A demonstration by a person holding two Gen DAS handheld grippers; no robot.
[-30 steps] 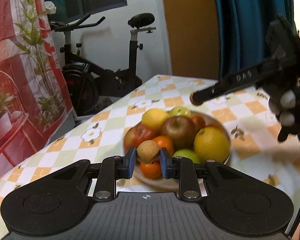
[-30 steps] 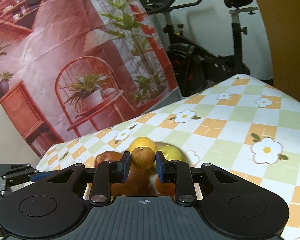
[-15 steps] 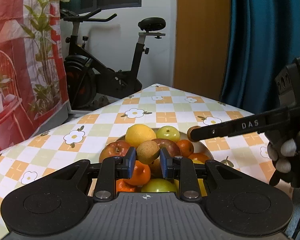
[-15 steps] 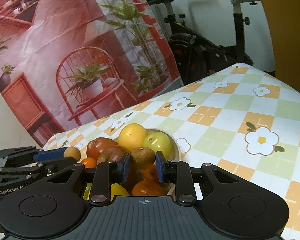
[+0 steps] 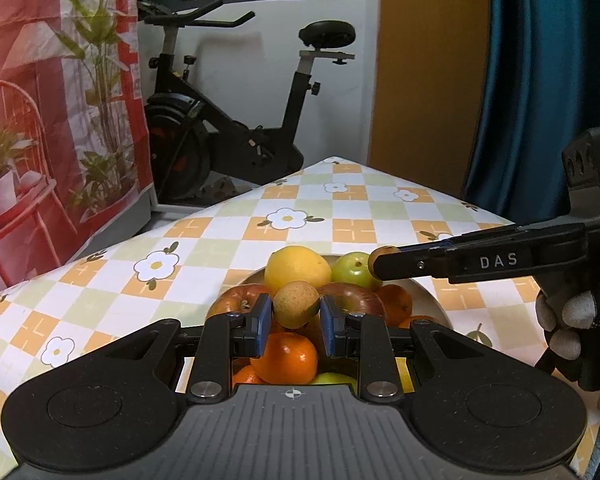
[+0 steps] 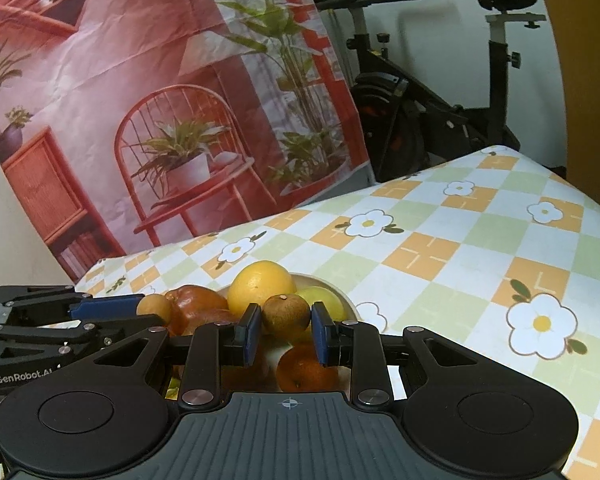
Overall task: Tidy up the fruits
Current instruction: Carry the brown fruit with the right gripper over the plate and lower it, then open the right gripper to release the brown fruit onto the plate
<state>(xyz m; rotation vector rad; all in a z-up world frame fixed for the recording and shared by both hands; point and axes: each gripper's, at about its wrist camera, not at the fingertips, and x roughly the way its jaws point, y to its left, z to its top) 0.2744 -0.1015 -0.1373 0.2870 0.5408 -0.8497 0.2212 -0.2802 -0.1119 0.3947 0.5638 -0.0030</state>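
A bowl (image 5: 427, 298) heaped with fruit stands on the flowered tablecloth: a yellow citrus (image 5: 297, 269), red apples (image 5: 238, 301), a green apple (image 5: 352, 271) and oranges (image 5: 286, 358). My left gripper (image 5: 295, 321) is shut on a small tan round fruit (image 5: 296, 305), just above the pile. In the right wrist view my right gripper (image 6: 283, 334) is shut on a small brown round fruit (image 6: 286, 313), also over the bowl (image 6: 348, 300). Each gripper appears in the other's view: the right gripper (image 5: 374, 265) comes in from the right, the left gripper (image 6: 153, 309) from the left.
The checked tablecloth (image 5: 220, 240) runs back to a far edge. Beyond it stand an exercise bike (image 5: 228, 128), a red printed backdrop (image 6: 140, 100) and a blue curtain (image 5: 540, 80). A gloved hand (image 5: 568, 328) holds the right gripper.
Both grippers have come in lower over the bowl, each still gripping its small fruit. The left view has rolled upright and the bowl now sits closer beneath the fingers.
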